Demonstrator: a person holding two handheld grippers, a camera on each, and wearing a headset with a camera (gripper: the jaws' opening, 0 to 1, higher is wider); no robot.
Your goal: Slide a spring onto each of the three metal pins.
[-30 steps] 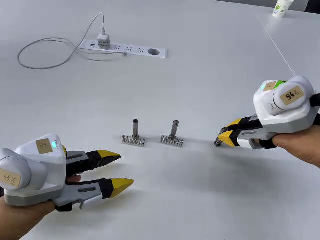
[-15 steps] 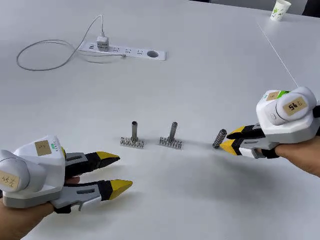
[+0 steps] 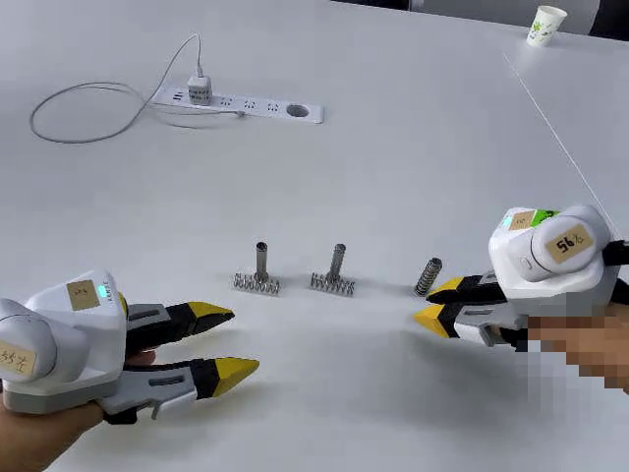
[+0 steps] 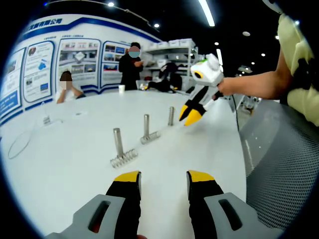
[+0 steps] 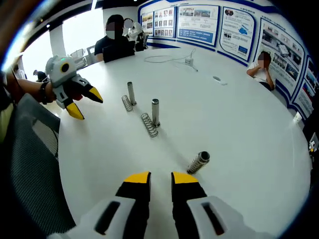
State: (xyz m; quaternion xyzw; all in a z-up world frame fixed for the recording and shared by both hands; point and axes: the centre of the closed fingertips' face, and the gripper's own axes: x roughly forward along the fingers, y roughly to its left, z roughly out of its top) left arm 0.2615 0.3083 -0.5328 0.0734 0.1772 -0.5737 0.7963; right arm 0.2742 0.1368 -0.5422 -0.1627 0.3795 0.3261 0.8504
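Head view: right tool (image 3: 430, 303) gapes, empty, beside leaning spring (image 3: 428, 276).

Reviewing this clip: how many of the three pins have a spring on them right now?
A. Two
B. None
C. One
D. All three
C: only the right pin is wrapped in coils. The left pin and middle pin stand bare, and the left spring and middle spring lie at their bases.
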